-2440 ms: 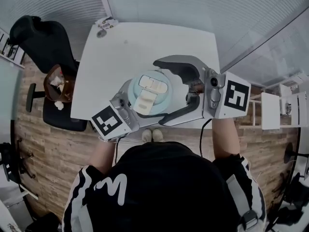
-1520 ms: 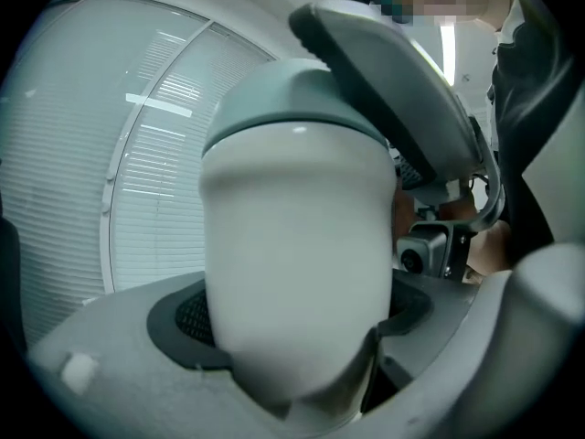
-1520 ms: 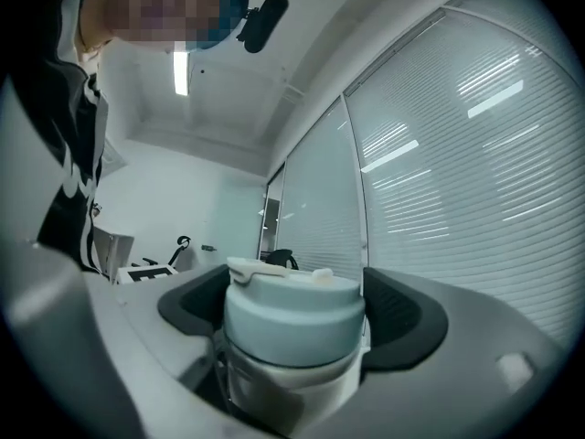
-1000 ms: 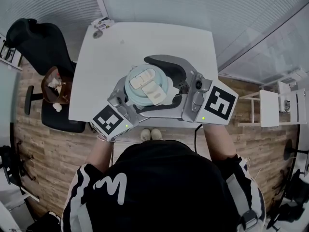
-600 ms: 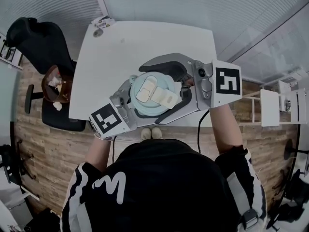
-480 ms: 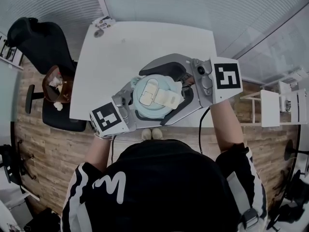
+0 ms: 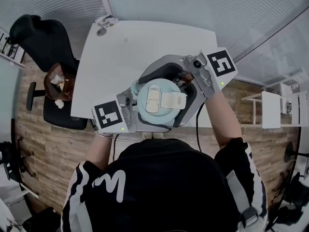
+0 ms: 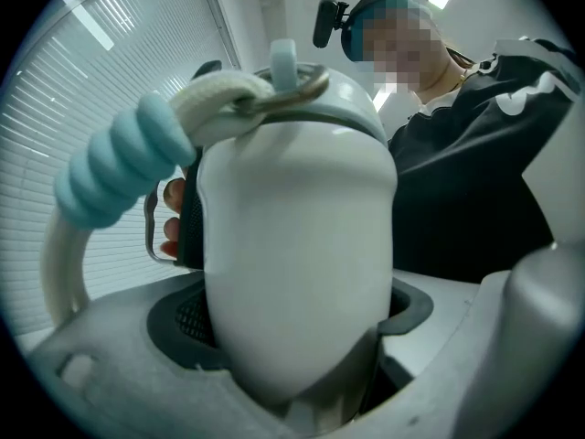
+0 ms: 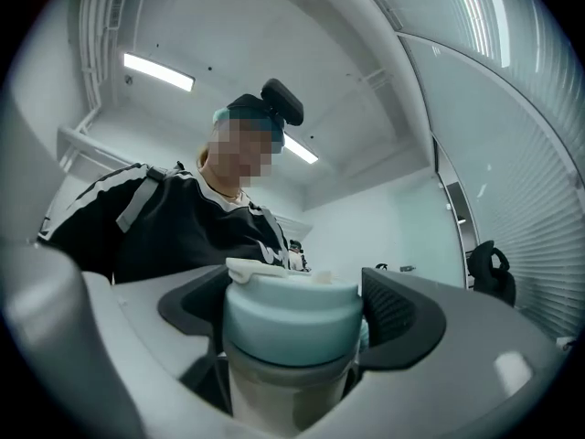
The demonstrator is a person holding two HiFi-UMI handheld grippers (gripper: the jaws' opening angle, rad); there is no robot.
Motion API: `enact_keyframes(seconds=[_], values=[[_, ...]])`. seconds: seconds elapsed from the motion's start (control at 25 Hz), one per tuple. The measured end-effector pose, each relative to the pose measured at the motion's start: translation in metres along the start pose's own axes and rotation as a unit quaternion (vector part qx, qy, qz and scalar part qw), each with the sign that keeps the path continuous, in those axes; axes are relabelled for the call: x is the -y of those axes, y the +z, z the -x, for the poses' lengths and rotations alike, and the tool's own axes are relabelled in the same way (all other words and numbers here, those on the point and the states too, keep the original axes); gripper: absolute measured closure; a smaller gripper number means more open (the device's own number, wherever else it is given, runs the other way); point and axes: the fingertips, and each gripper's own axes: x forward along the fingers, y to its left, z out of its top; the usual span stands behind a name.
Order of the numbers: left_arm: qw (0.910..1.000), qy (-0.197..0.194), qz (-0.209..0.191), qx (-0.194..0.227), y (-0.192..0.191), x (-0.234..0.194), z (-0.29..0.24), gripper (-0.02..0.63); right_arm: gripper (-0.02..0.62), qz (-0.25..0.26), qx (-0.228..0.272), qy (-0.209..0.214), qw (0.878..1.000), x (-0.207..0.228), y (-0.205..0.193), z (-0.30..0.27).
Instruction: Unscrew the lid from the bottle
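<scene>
Seemingly mid-twist, a person in a black top with white stripes works at the near edge of a white table (image 7: 145, 42), with a black office chair (image 7: 41, 42) standing off to the left on the wood floor.

The left gripper (image 8: 292, 355) is clamped on the rounded white plastic body of the bottle (image 8: 297, 245), its dark padded jaws pressed against both flanks. A white carry strap with a ribbed pale blue grip (image 8: 110, 167) arcs over the bottle's shoulder.

To the right, the right gripper (image 9: 294, 332) is closed around the bottle's round pale blue lid (image 7: 159, 103), one dark pad on each side of the rim and a cream flip tab lying across the top. The bottle sits between the two tools, just in front of the person's chest. Whether its base rests on the table cannot be told.

The weak point looks to be the lower hold: the body is smooth and curved, so it could turn with the lid rather than resist it. The pads could also skid round the lid's rim. A loosened grip so near the table edge would likely send the bottle to the floor.
</scene>
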Motion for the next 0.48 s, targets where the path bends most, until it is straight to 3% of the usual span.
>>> enact_keyframes(seconds=[0.2,0.32,0.48], values=[[1.0000,-0.003,0.000,-0.003,-0.001,0.002,0.001,0.155,0.150,0.012,0.000,0.003,1.000,-0.002,0.002,-0.002],[0.9999,0.004,0.001,-0.013,-0.007,-0.001,-0.001,0.155,0.150,0.012,0.026,0.001,1.000,-0.003,0.014,0.004],[0.9996,0.025,0.008,0.002,-0.007,-0.007,-0.001,0.155,0.152,0.024,0.049,-0.030,0.998,0.000,0.026,0.015]])
